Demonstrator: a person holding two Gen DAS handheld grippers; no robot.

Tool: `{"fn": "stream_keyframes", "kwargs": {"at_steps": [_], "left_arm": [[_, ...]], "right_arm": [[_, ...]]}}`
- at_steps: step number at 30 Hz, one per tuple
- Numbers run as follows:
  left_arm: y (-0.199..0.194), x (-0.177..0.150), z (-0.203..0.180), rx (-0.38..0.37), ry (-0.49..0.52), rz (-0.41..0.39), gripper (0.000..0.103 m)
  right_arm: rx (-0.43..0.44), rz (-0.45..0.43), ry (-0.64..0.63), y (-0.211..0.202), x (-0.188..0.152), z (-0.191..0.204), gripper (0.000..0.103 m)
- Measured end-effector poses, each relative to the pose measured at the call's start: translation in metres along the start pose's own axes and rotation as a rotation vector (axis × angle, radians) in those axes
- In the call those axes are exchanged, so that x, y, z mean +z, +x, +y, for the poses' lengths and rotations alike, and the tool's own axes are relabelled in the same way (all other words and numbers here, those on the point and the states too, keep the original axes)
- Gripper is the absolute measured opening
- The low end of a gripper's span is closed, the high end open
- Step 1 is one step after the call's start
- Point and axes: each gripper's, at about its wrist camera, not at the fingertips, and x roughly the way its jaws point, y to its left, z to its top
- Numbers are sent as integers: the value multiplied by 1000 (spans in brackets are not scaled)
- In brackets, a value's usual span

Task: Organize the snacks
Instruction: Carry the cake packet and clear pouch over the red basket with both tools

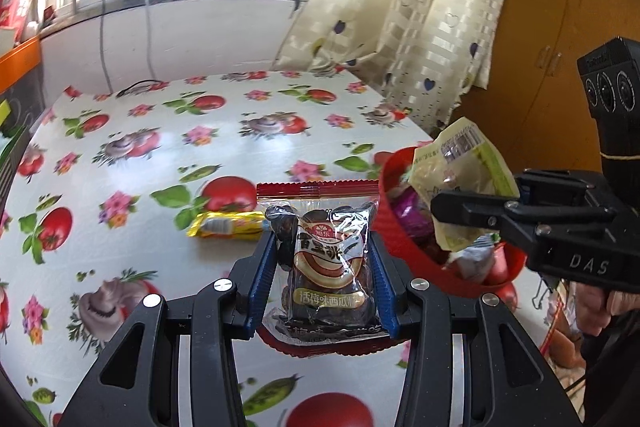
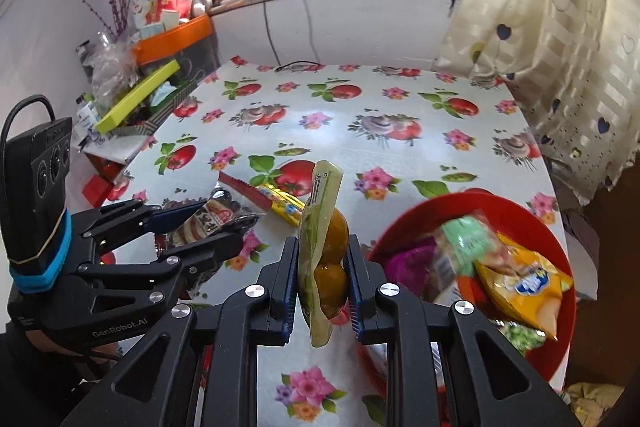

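Note:
My left gripper (image 1: 322, 245) is shut on a clear seed packet with red edges (image 1: 326, 267), held upright above the flowered tablecloth (image 1: 160, 147); the right wrist view shows the same gripper (image 2: 218, 221) and packet (image 2: 208, 215) at the left. My right gripper (image 2: 323, 247) is shut on a pale green pouch of round orange-brown pieces (image 2: 326, 227), held edge-on just left of the red bowl (image 2: 540, 227). From the left wrist, that gripper (image 1: 440, 209) holds the pouch (image 1: 460, 163) over the bowl's rim (image 1: 400, 243). A yellow snack bar (image 1: 228, 225) (image 2: 282, 205) lies on the table.
The red bowl holds several snack bags, among them an orange chip bag (image 2: 524, 287) and a purple packet (image 2: 408, 263). Boxes and bags (image 2: 136, 95) crowd the table's far left corner. A heart-print curtain (image 2: 560, 47) hangs at the right. A person's hand (image 1: 596, 303) grips the right tool.

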Motion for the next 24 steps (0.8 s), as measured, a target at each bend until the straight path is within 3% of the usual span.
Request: {"fn": "stream_keyframes", "kwargs": {"at_steps": [13, 24], "left_arm": [[14, 14, -48, -79, 84, 6, 46], [32, 19, -93, -166, 153, 31, 46]], "right_arm": [[-55, -35, 80, -29, -25, -36, 18], [-139, -36, 187, -50, -53, -88, 18]]}}
